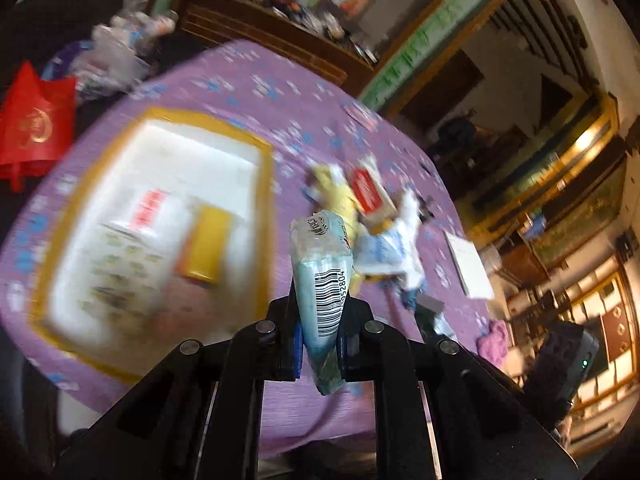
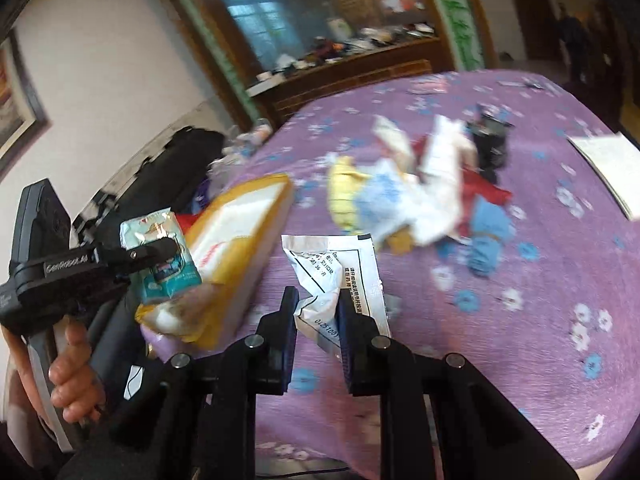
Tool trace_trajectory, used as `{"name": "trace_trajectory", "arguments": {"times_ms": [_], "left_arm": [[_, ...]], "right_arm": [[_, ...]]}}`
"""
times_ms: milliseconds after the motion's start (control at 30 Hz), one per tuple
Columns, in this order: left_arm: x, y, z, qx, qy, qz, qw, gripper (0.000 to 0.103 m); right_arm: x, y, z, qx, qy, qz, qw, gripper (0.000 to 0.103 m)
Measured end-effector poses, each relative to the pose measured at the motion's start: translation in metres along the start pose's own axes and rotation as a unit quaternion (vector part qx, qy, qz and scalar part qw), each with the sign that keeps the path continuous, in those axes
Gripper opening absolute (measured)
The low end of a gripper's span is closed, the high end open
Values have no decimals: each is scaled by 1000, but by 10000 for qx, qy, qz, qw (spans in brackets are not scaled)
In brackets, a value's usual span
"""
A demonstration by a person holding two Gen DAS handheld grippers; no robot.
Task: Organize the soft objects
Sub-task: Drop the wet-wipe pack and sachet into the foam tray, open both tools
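A purple flower-printed cloth (image 1: 248,92) covers the desk, with a dark wooden cabinet (image 1: 256,28) beyond. Left of the left claw (image 1: 318,304) sits a yellow-rimmed white tray (image 1: 256,184); the claw grips a pale blue barcoded soft packet (image 1: 324,276). Only the right wrist view shows the right claw (image 2: 318,300) clamping a crumpled white printed sachet (image 2: 332,264), ahead of it a heap of soft packets (image 2: 404,192).

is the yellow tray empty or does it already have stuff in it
Not empty. The tray already holds a white pack with red print and a yellow pack; blur hides finer detail.
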State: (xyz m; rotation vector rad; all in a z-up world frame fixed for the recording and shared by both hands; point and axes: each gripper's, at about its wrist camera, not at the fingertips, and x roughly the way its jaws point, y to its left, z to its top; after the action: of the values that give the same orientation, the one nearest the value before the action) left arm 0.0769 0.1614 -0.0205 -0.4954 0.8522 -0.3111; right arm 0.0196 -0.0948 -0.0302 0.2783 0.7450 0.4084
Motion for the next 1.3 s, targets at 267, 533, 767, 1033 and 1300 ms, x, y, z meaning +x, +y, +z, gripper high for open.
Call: {"name": "trace_trajectory", "arguments": {"times_ms": [267,533,767,1033,1300], "left_arm": [[-16,47,23,-270,-303,241,9989,11],[18,83,55,-361,-85,444,9983,12],[58,116,85,-403,228,653,9968,12],[92,140,92,-563,641,809,9931,18],[77,137,80,-907,599,8,9941,56]], "right_arm": [[47,52,25,-311,357,595,9971,18],[125,109,60,-925,590,704,9915,18],[190,122,76,-988,864,486,9902,18],[217,116,74,-670,1121,295,9910,21],[192,100,70,-163,1008,882,9909,57]]}}
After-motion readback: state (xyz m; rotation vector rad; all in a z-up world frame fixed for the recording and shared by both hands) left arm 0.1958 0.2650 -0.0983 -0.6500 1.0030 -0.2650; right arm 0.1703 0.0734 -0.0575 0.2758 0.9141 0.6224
